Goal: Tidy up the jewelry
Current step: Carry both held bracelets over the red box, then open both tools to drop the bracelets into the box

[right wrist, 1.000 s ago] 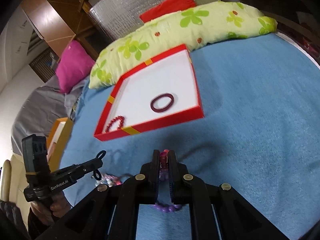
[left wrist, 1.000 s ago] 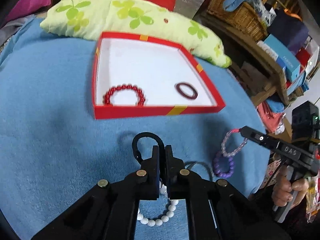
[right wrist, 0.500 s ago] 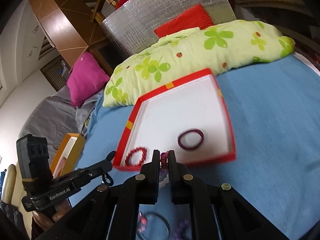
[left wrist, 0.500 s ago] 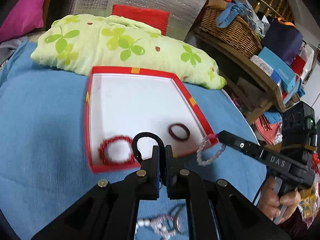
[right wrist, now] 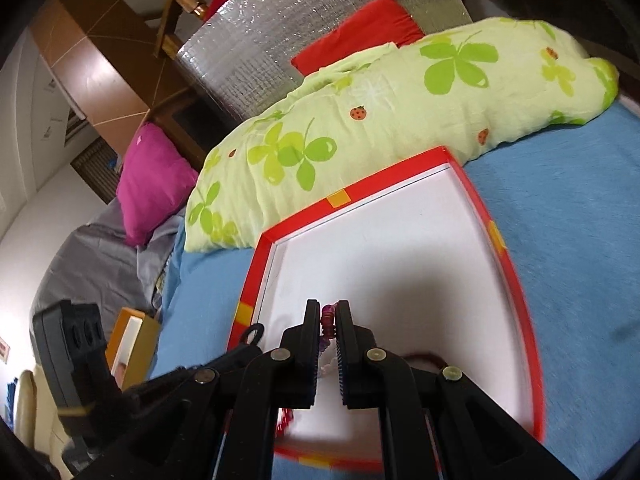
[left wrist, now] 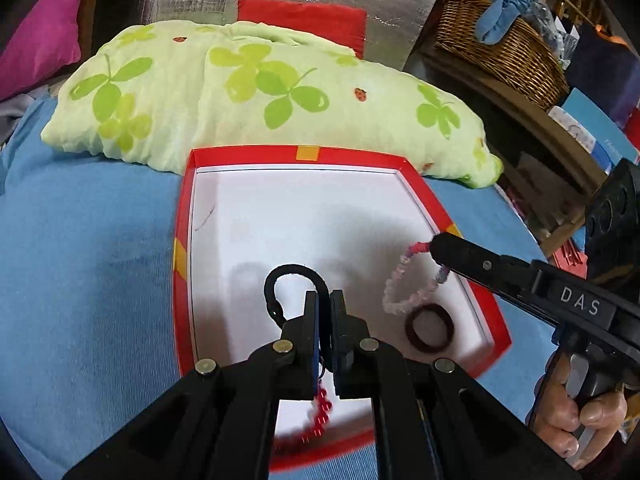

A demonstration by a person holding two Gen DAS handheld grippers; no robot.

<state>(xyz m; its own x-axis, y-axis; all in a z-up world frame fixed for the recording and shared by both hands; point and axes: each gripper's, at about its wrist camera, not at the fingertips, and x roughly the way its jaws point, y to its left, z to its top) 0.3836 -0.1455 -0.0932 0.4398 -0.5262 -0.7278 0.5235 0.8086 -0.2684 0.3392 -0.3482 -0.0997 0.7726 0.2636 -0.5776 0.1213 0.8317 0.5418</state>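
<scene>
A red box with a white floor [left wrist: 182,264] [right wrist: 516,280] lies on the blue bedcover. My left gripper [left wrist: 324,300] is shut on a black cord loop [left wrist: 280,280], held above the box floor. My right gripper [right wrist: 329,312] [left wrist: 434,246] is shut on a pale pink and lilac bead bracelet [left wrist: 400,296] [right wrist: 328,318] that dangles over the box's right side. A dark maroon ring [left wrist: 429,330] rests on the box floor below the bracelet. A red bead bracelet [left wrist: 320,412] lies in the box's near part, mostly hidden behind my left gripper.
A green clover-print pillow [left wrist: 256,92] [right wrist: 400,128] lies just beyond the box. A wicker basket [left wrist: 504,44] and shelves stand at the right. A pink cushion [right wrist: 154,184] and an orange box [right wrist: 132,344] are off to the left. A hand [left wrist: 576,412] grips the right tool.
Both grippers have travelled forward from the bedcover to above the box, carrying the black loop and the bead bracelet. The white and purple bracelets left on the cover have dropped out of view.
</scene>
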